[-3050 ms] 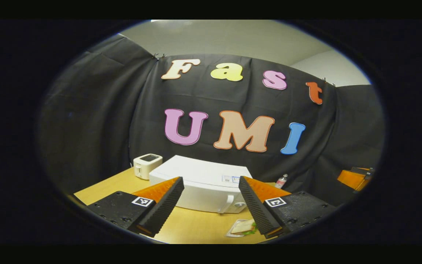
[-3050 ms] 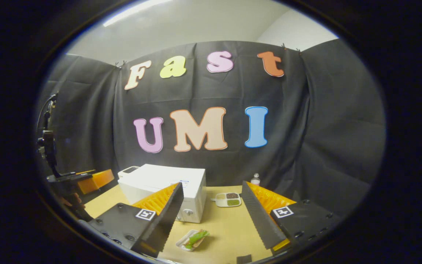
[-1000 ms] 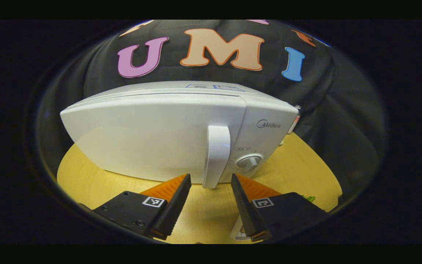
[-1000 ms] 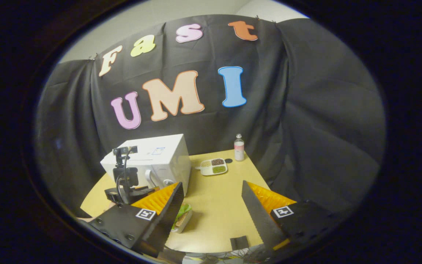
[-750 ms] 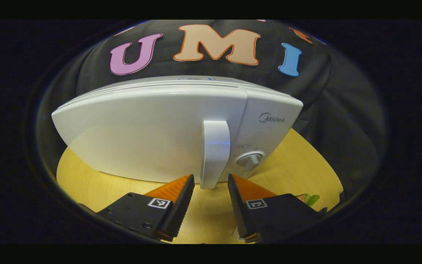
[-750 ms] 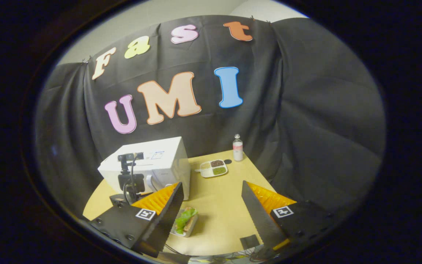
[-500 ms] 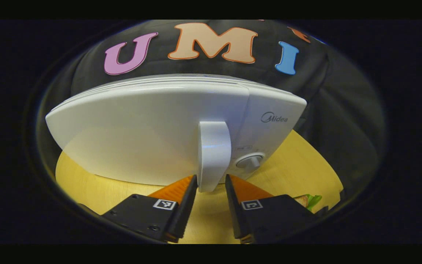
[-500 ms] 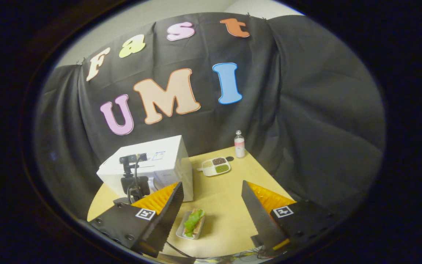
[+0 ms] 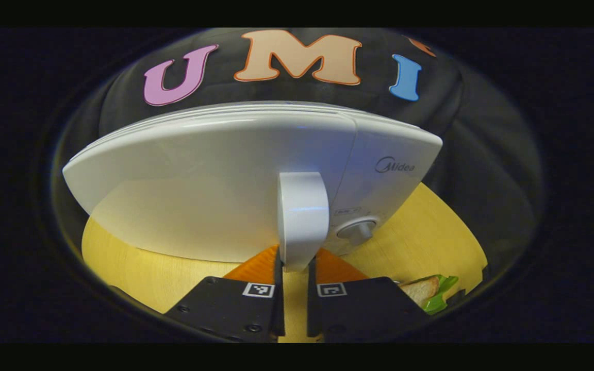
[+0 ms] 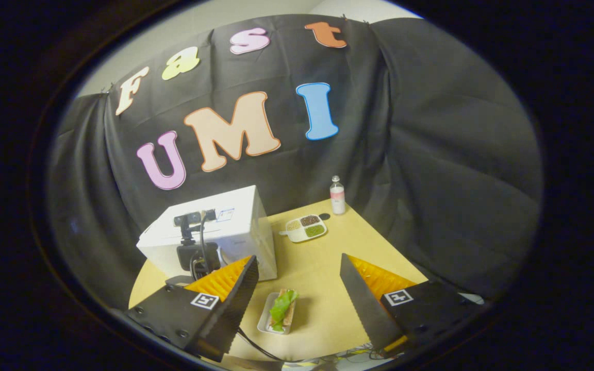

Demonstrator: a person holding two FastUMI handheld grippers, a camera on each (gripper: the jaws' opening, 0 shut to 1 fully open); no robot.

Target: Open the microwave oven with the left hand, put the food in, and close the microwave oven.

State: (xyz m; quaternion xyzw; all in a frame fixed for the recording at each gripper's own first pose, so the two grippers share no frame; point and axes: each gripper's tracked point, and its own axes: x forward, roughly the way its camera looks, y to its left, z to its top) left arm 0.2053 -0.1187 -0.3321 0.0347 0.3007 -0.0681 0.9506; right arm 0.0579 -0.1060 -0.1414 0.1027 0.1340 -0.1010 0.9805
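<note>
The white microwave stands close in front in the left gripper view, its door closed. My left gripper is shut on the lower end of the upright door handle, one finger pressing each side. In the right gripper view the microwave sits at the table's left, with the left gripper's camera mount in front of it. The sandwich with lettuce on its small white tray lies on the table below my right gripper, which hovers open and empty. The sandwich also shows at the lower right of the left gripper view.
A control knob sits right of the handle. On the wooden table a sectioned dish of grains and a small bottle stand at the back, near the black cloth wall.
My left gripper moved up to the microwave and its fingers closed onto the door handle. The right gripper swung slightly, bringing the sandwich between its fingers in view.
</note>
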